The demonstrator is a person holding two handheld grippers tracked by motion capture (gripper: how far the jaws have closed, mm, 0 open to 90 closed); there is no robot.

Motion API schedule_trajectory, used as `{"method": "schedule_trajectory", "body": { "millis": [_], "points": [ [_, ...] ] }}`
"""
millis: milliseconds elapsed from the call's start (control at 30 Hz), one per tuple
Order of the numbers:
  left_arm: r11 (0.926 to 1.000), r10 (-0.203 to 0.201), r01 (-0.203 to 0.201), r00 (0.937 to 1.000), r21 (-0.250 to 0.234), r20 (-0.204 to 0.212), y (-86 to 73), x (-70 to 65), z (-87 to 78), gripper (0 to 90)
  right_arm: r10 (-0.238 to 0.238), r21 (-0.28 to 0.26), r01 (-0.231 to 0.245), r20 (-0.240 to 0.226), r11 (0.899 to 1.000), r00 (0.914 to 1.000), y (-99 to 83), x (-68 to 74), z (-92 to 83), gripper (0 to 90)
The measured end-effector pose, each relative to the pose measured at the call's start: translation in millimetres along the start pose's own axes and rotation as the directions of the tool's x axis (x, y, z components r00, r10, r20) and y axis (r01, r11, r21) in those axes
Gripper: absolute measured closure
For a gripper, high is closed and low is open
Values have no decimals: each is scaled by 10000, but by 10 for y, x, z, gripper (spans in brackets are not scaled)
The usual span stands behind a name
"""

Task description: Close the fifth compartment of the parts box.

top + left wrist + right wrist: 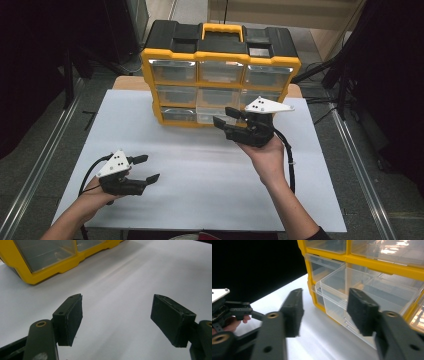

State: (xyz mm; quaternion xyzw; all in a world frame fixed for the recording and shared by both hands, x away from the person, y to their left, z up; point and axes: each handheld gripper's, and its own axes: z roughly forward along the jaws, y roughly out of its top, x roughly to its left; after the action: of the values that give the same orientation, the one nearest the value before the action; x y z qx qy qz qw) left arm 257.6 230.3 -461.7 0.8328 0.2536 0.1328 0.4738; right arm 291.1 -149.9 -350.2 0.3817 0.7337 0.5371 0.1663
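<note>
A: A white sheet (200,175) covers the table, with grey floor and metal rails on both sides and dark curtains beyond. What stands on it?

B: A yellow and black organiser box (220,75), upright at the far edge, carry handle on top, clear drawers in three rows facing the person. One clear drawer (212,114) in the middle column, bottom row, is pulled partway out of the yellow frame.

A: Where is the right gripper (231,120)?

B: Right in front of that drawer, held level, pointing left across the box's face. In the right gripper view the drawer (342,297) juts out of the frame between and beyond the two black jaws, and the drawer looks empty.

A: Do the jaws grip it?

B: No. They are partway apart. The right-hand pad sits just in front of the drawer's front wall, the other pad is well off to the side over the white sheet, so nothing is pinched. I cannot tell whether the nearer pad touches the plastic.

A: And the left gripper (148,168)?

B: Near the front left of the sheet, well apart from the box, in the person's left hand (102,190), pointing right. In the left gripper view its jaws stand wide with bare white sheet (120,302) between them, and the box's lower corner (50,267) shows at the upper left. The same gripper (259,315) appears at the left of the right gripper view.
</note>
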Motion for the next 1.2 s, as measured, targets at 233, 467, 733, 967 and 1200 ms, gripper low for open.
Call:
{"method": "schedule_trajectory", "body": {
  "millis": [233, 467, 733, 967, 1200],
  "points": [
    [10000, -19, 19, 10000, -8, 15, 1, 0, 0, 257, 210, 68, -211, 130, 9998, 9997, -32, 2, -29, 713],
    [10000, 0, 0, 10000, -12, -10, 1, 0, 1, 257, 300, 202, -306, 274, 9993, 9992, -91, -36, 14, 881],
    [10000, 2, -2, 10000, -1, 18, -1, -3, 7, 257, 420, 303, -432, 378, 9986, 9984, -140, -76, 102, 900],
    [10000, 21, -21, 10000, 35, 27, -3, -1, 8, 257, 416, 348, -437, 584, 9984, 9974, -152, -106, 171, 900],
    [10000, 6, -6, 10000, 43, 34, -4, 2, 13, 257, 468, 385, -493, 653, 9980, 9968, -132, -146, 220, 900]
  ]
}}
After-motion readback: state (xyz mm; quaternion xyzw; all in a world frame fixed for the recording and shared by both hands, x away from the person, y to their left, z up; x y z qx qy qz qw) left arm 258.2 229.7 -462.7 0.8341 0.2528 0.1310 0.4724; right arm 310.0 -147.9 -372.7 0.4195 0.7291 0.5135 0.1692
